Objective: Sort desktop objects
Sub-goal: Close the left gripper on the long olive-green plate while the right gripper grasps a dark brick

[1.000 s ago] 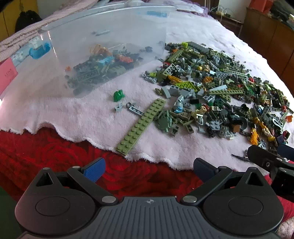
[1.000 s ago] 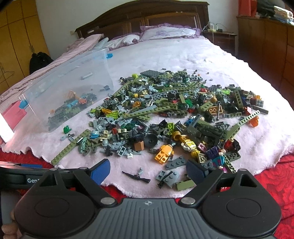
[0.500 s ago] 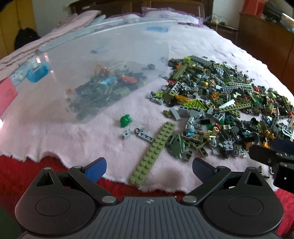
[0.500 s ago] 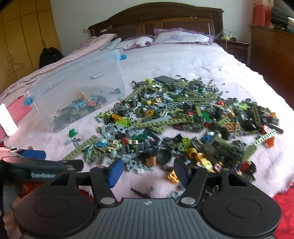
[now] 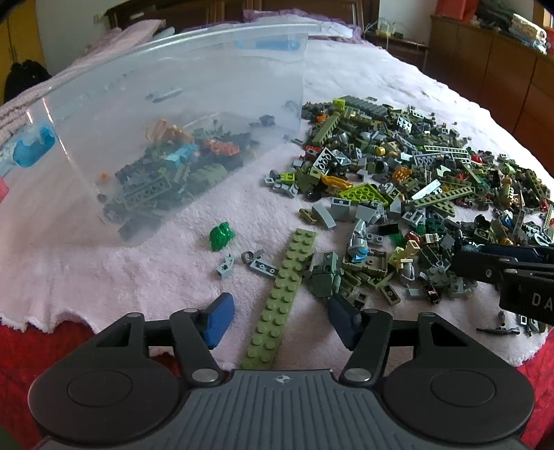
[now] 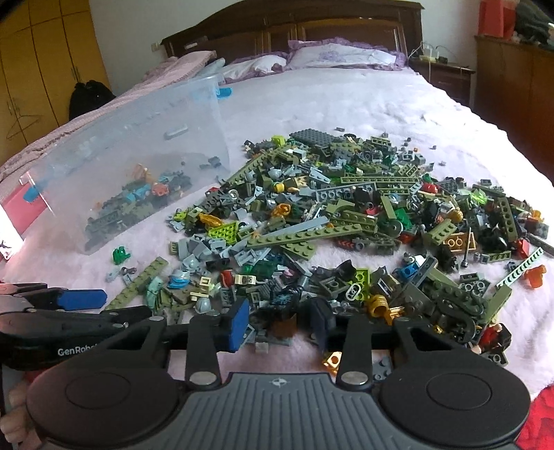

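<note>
A big pile of toy bricks (image 6: 346, 225) lies on a pale pink blanket (image 5: 173, 270) on the bed. A clear plastic bin (image 5: 155, 138) with several bricks inside stands to the left of the pile, also in the right wrist view (image 6: 138, 166). My left gripper (image 5: 280, 316) is open, its fingers on either side of the near end of a long olive plate (image 5: 280, 304). My right gripper (image 6: 280, 323) is open and low over the pile's near edge, around a dark brown piece (image 6: 282, 327). It touches nothing that I can see.
A green leaf piece (image 5: 221, 236) and small grey parts (image 5: 256, 263) lie loose between bin and pile. The red bedspread (image 5: 52, 342) shows at the near edge. A wooden dresser (image 5: 491, 65) stands to the right and a headboard (image 6: 294, 31) at the back.
Both grippers moved forward and down toward the bricks. Both sets of jaws narrowed. The left one now straddles the long olive plate; the right one reached the pile's near edge.
</note>
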{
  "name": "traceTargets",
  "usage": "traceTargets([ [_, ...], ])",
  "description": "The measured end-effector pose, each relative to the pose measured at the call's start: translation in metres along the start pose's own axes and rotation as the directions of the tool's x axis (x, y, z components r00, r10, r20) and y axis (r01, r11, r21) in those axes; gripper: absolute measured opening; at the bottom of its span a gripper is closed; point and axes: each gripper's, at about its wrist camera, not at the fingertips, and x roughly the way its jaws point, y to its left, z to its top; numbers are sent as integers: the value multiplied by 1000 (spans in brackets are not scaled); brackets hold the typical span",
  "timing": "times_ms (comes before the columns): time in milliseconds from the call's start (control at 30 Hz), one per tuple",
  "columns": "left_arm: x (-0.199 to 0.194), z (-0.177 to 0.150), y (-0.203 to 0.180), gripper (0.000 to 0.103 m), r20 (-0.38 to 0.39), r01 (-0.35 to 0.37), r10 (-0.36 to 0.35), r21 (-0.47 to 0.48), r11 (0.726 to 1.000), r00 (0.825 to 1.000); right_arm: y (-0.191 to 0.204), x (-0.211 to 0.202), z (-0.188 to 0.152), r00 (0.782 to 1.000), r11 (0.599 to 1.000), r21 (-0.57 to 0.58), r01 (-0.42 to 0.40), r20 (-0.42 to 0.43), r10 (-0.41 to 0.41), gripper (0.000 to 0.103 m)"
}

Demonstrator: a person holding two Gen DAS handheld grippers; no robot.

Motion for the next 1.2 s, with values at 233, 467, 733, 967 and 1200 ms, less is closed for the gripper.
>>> traceTargets([
  [233, 8, 1, -2, 86, -11, -58, 58, 16, 998, 998, 0, 6, 0, 1000, 1000, -6, 12, -1, -12, 27],
  [467, 1, 0, 6, 47, 19, -29, 30, -51, 998, 999, -2, 6, 0, 1000, 1000, 7, 16, 3, -16, 27],
  [733, 4, 2, 8, 41, 8, -3, 4, -66, 998, 1000, -2, 4, 1, 1000, 1000, 2, 16, 13, -16, 27],
  [967, -2, 2, 0, 17, 15, 22, -22, -31, 999, 1000, -3, 8, 0, 1000, 1000, 1, 10, 7, -10, 28],
  [1200, -5, 1, -5, 17, 8, 63, -63, -26, 998, 998, -3, 10, 0, 1000, 1000, -6, 7, 3, -7, 27],
])
